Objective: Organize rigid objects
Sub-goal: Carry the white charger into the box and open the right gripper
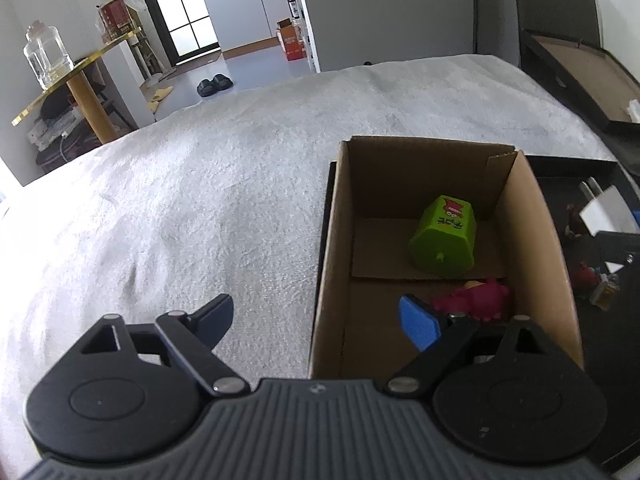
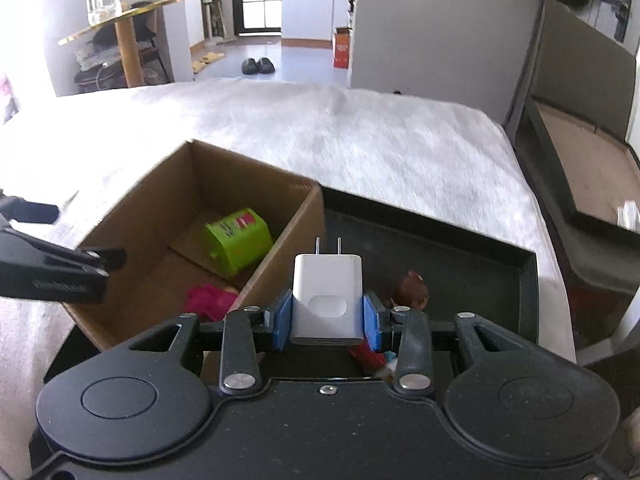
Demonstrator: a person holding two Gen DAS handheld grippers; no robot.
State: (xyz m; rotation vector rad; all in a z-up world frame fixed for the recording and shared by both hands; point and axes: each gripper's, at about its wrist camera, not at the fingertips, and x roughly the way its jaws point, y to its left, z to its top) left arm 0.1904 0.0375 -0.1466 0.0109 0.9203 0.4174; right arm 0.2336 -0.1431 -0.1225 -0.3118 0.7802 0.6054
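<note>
My right gripper [image 2: 327, 322] is shut on a white wall charger [image 2: 327, 296], prongs pointing forward, lifted above the black tray [image 2: 440, 236]. The charger [image 1: 600, 210] also shows at the right edge of the left wrist view. A brown cardboard box [image 1: 332, 248] holds a green toy block [image 1: 444, 238] and a pink plush-like toy [image 1: 480, 298]. My left gripper [image 1: 320, 322] is open and holds nothing; it straddles the box's near left wall. In the right wrist view the cardboard box [image 2: 280, 264] holds the green block [image 2: 238, 240] and pink toy [image 2: 208, 300].
The box and tray stand on a white fuzzy bed cover [image 1: 200, 200]. Small figurines [image 1: 588, 276] lie in the tray; a brown figurine [image 2: 412, 288] sits beside the right gripper. A dark framed board [image 2: 580, 168] lies right of the bed. A gold shelf with a jar [image 1: 44, 60] stands far left.
</note>
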